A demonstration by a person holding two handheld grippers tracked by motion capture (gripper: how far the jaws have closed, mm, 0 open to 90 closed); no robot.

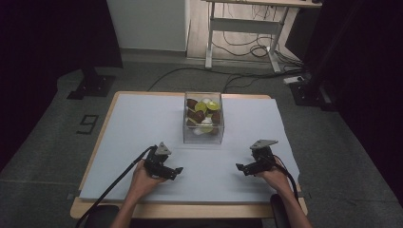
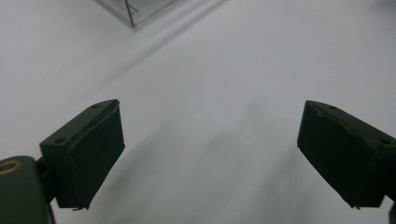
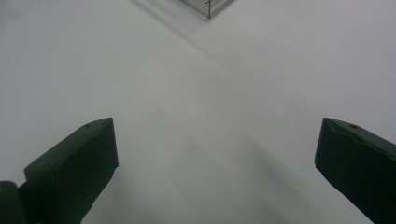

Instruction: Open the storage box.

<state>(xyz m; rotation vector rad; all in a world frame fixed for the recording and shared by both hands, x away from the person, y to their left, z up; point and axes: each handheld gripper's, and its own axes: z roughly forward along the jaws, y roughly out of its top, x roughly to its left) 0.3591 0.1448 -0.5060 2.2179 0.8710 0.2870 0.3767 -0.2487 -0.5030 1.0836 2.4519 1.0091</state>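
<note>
The left tool (image 1: pixel 177 171) sits low over the white sheet (image 1: pixel 142 133) near the desk's (image 1: pixel 97 147) front edge, left of centre, its jaws spread wide with nothing between them; in the left gripper view (image 2: pixel 210 154) there is just bare sheet between the two black pads. The right tool (image 1: pixel 240 167) is near the front edge on the other side, jaws likewise wide apart and empty, as the right gripper view (image 3: pixel 215 168) confirms. The two tools point inward toward each other, well apart.

Beyond them, toward the middle of the desk and closer to its back edge, stands a clear plastic box (image 1: pixel 203 135), square, open-topped, with transparent walls. Inside lies a heap of small rounded capsules (image 1: pixel 203 114): dark brown, yellow-green and white ones mixed together. A corner of the box shows at the top of each gripper view (image 2: pixel 133 11) (image 3: pixel 208 7). No label or writing can be read on the box or capsules.
</note>
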